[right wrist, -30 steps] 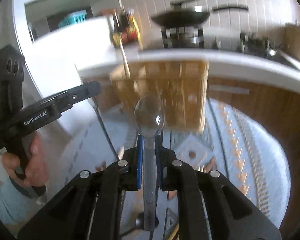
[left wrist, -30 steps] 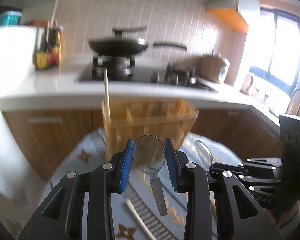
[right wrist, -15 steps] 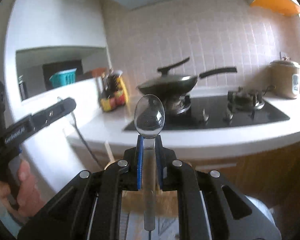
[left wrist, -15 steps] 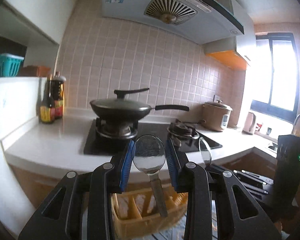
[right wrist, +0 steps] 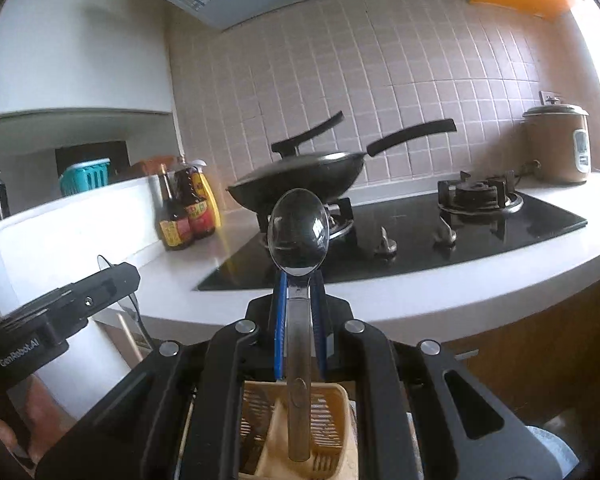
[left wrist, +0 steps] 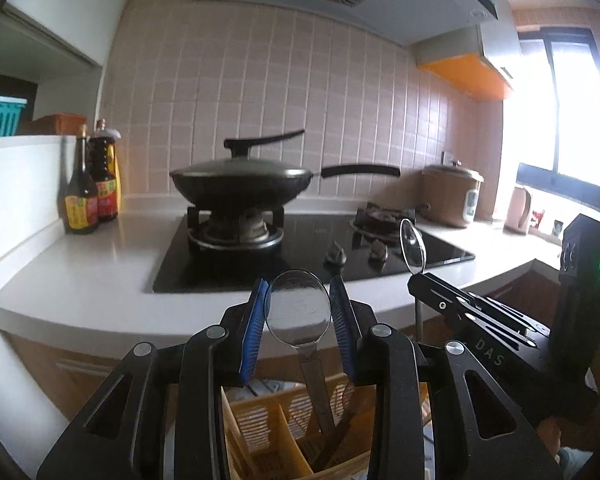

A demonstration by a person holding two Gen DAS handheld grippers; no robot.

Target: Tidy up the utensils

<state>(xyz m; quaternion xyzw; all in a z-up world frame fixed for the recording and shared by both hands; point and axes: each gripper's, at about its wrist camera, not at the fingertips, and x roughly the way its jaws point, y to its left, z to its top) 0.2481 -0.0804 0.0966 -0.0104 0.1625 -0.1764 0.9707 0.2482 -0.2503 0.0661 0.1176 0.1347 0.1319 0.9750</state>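
My left gripper (left wrist: 299, 312) is shut on a metal spoon (left wrist: 298, 312), gripping its bowl edge to edge, handle hanging down into the yellow slotted utensil basket (left wrist: 260, 436) below. My right gripper (right wrist: 298, 308) is shut on a second metal spoon (right wrist: 299, 236) by its neck, bowl up, handle tip reaching down over a compartment of the basket (right wrist: 332, 412). The right gripper with its spoon (left wrist: 411, 246) shows at the right of the left wrist view. The left gripper (right wrist: 60, 312) shows at the left of the right wrist view.
Behind the basket is a white counter (left wrist: 80, 280) with a black gas hob (left wrist: 312, 248), a lidded black wok (left wrist: 240, 184), two sauce bottles (left wrist: 92, 184) at left and a rice cooker (left wrist: 452, 196) at right. A chopstick (right wrist: 130, 340) stands in the basket.
Both grippers tilted up from looking at the basket on the patterned cloth, and the spoon handles came down over the basket. Both grips stayed shut.
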